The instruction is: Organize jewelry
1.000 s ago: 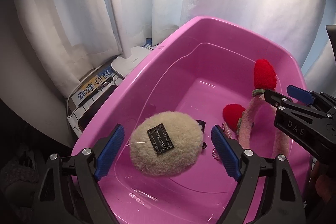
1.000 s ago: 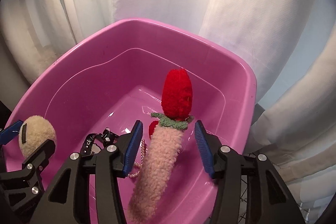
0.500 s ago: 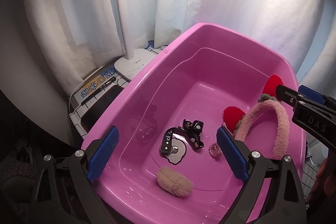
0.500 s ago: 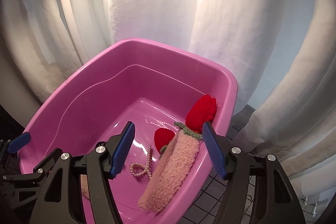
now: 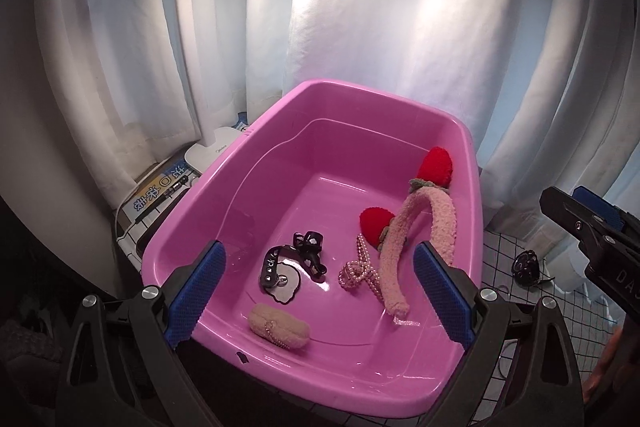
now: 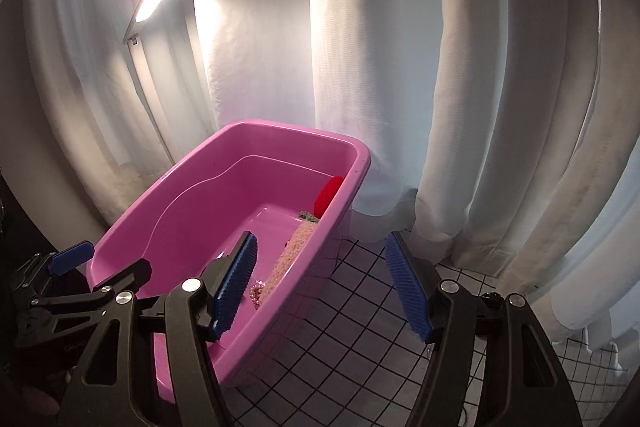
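Headband (image 5: 416, 227), pearl strand (image 5: 360, 269) and plush pouch (image 5: 279, 326) are deposited in the pink tub (image 5: 256, 163). Both tongs (image 5: 316, 301) (image 6: 326, 287) are held wide, empty; a dark item (image 5: 526, 267) remains on the worktop.

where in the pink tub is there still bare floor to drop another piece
The far left half of the pink tub floor, between the left wall and the black hair clip, is bare. So is the near right corner in front of the headband's tip. The middle is crowded: clip, pearl strand, headband and beige scrunchie lie close together.
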Tool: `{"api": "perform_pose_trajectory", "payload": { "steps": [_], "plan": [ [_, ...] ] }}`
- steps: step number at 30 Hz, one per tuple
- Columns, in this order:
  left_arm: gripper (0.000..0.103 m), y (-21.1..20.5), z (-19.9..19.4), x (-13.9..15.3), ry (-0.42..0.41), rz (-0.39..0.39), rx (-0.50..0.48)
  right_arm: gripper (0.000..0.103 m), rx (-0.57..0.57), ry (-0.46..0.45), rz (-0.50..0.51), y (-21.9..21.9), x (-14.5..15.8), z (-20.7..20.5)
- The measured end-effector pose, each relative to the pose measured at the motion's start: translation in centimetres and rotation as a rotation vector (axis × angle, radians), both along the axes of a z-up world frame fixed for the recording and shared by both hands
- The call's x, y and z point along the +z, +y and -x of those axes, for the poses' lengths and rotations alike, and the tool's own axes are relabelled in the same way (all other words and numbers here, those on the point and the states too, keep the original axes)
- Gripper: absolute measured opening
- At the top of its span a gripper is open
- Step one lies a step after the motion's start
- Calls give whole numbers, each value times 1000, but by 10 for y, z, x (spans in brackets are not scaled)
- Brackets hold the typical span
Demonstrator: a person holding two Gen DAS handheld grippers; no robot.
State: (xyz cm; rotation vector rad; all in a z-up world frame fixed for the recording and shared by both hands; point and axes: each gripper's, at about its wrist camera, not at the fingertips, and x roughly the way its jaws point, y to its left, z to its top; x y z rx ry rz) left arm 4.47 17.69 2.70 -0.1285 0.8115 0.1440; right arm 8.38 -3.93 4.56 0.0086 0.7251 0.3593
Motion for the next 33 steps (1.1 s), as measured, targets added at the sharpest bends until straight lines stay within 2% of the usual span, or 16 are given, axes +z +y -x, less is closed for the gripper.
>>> {"api": "perform_pose_trajectory", "payload": {
  "steps": [6, 12, 16, 25, 29, 33],
  "plan": [
    [93, -53, 14, 10, -30, 10, -130, 64, -145, 15, 7, -86, -4, 42],
    [93, -107, 24, 13, -47, 33, -261, 64, -297, 89, 12, -163, -30, 78],
    [93, -143, 31, 7, -42, 40, -341, 64, -343, 137, 5, -194, -54, 105],
    [93, -203, 41, -39, 34, 23, -467, 64, -196, 300, -4, -186, -147, 138],
    [93, -216, 40, -67, 81, 18, -476, 64, -133, 370, 19, -175, -187, 148],
    [93, -220, 37, -91, 129, 11, -465, 64, -85, 380, 77, -161, -207, 154]
  ]
}}
